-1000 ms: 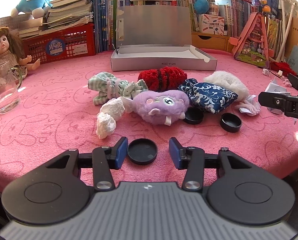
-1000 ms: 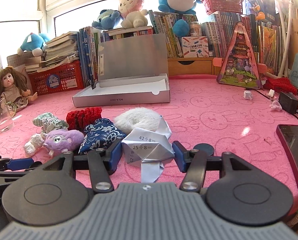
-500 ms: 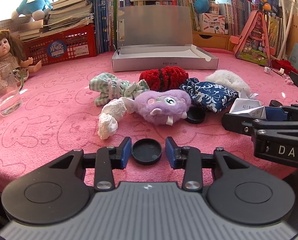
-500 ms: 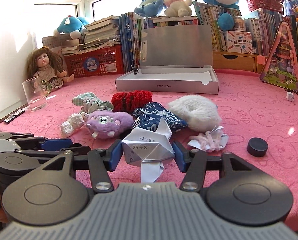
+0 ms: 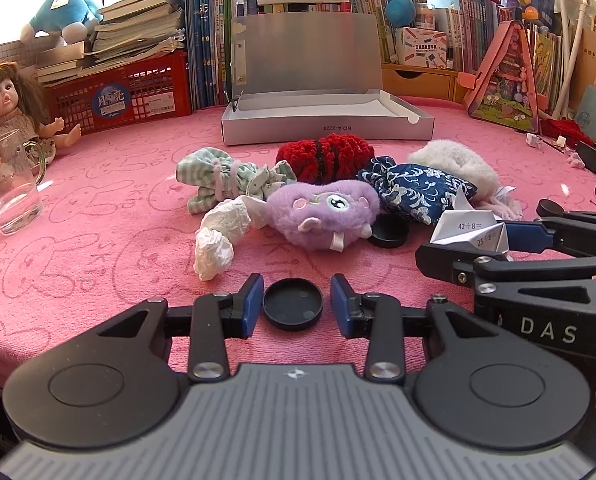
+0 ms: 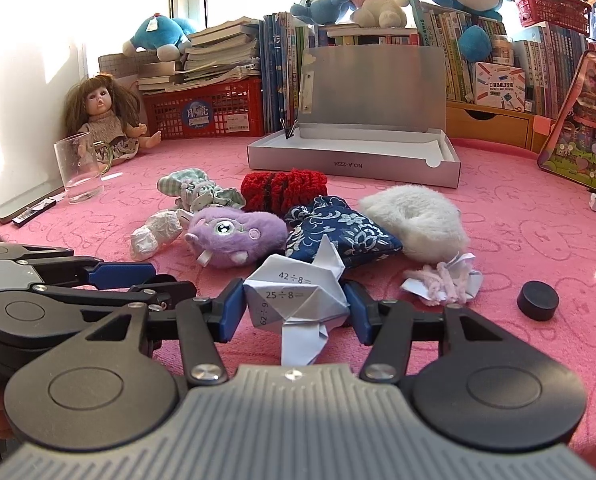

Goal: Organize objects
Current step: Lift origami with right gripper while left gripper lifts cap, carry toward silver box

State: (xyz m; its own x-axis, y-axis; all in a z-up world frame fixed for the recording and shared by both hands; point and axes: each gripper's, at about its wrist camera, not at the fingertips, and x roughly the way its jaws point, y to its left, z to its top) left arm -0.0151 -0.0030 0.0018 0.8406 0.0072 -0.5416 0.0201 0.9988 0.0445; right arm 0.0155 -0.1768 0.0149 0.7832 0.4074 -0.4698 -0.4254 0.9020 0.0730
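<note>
A black round cap [image 5: 293, 309] lies flat on the pink cloth between the fingers of my left gripper [image 5: 293, 300]. The blue pads stand close on either side with a thin gap, so the gripper is open. My right gripper [image 6: 294, 305] is shut on a folded white paper [image 6: 294, 296] printed with sums, held just above the cloth. In the left wrist view that paper [image 5: 473, 232] and the right gripper [image 5: 485, 246] sit at the right, beside the left one. A purple plush [image 5: 321, 216], blue floral pouch [image 5: 413, 192], red knit piece [image 5: 325, 156] and white fluffy piece [image 5: 453, 160] lie ahead.
An open silver box [image 5: 325, 130] stands behind the pile. A striped cloth bundle [image 5: 226, 176], crumpled tissue [image 5: 218, 236] and a second black cap [image 5: 389, 232] lie by the plush; a third cap [image 6: 537, 300] sits right. A glass [image 5: 8, 188] and doll [image 5: 6, 112] are far left.
The left gripper's jaws have narrowed around the black cap. The right gripper, holding the folded paper, has swung left and come in beside the left gripper.
</note>
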